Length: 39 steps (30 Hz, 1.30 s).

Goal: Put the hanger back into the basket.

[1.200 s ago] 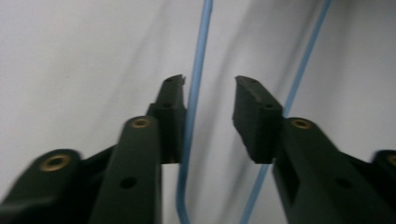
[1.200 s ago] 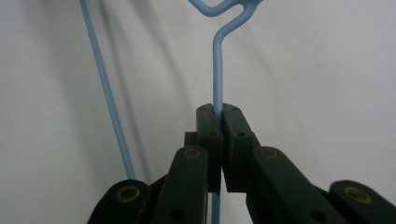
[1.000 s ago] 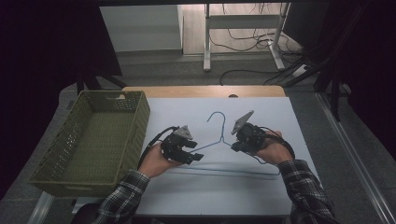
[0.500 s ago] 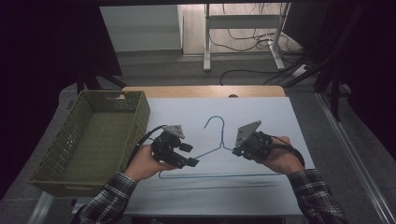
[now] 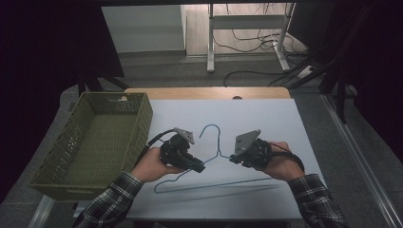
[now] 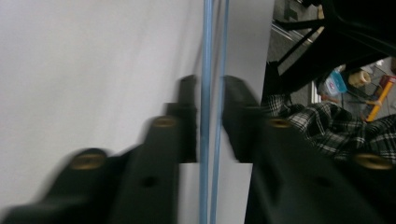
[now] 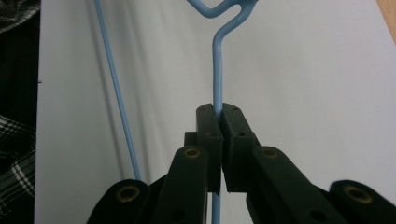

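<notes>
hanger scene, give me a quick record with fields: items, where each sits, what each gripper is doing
hanger: blue wire hanger, over the white table cover, hook pointing away from the person
basket: green woven basket, at the table's left edge, nothing seen in it
left gripper: left gripper, jaws apart with the wire running between them, not clamped
right gripper: right gripper, jaws shut on the hanger's right arm near the neck
hands: both holding grippers, plaid sleeves

Basket [image 5: 71,142] walls off left, mat [image 5: 266,118] beyond hanger [image 5: 211,142] open
</notes>
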Each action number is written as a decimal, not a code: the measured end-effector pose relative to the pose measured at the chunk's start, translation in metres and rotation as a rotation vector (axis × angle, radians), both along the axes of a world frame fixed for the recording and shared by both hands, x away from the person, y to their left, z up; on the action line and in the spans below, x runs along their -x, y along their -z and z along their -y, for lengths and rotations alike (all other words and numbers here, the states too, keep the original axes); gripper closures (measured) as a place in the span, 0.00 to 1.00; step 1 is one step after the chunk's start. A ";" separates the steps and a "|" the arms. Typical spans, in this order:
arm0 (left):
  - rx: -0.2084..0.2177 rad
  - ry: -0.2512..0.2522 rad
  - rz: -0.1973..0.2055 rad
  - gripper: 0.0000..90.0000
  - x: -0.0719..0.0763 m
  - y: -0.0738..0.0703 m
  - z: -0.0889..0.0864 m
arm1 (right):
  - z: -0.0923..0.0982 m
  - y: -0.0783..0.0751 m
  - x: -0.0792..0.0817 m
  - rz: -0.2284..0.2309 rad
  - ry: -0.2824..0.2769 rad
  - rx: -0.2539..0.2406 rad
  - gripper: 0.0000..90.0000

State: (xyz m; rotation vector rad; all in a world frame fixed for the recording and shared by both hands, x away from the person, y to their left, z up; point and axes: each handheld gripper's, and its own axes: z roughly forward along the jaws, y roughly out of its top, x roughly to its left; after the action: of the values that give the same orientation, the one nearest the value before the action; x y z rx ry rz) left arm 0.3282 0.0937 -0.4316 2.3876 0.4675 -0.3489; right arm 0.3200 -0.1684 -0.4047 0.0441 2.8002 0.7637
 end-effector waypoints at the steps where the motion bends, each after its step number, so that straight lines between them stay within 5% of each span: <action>1: -0.001 0.009 -0.005 0.95 0.000 0.001 0.000 | 0.000 0.000 0.000 -0.001 -0.009 0.000 0.97; 3: -0.002 0.007 0.001 0.97 0.001 0.001 0.000 | -0.001 0.001 0.001 0.002 -0.014 0.004 0.97; 10: 0.096 -0.038 -0.001 0.97 0.009 -0.004 -0.010 | 0.000 0.000 -0.001 -0.031 0.001 -0.027 0.92; 17: 0.119 -0.087 0.053 0.97 0.015 -0.012 -0.022 | 0.007 -0.006 -0.004 -0.069 0.116 -0.081 0.62; 26: 0.131 -0.165 0.060 0.97 0.013 -0.017 -0.044 | 0.034 -0.011 -0.003 -0.131 0.298 -0.263 0.25; 39: 0.149 -0.290 0.144 0.97 0.017 -0.040 -0.078 | 0.058 0.005 0.011 -0.163 0.399 -0.347 0.18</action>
State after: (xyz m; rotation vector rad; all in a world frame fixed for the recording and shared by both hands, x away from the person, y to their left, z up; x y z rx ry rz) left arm 0.3115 0.1715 -0.3917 2.1447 0.6846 -0.0777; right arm 0.3086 -0.2262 -0.4099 0.7281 2.6322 1.1636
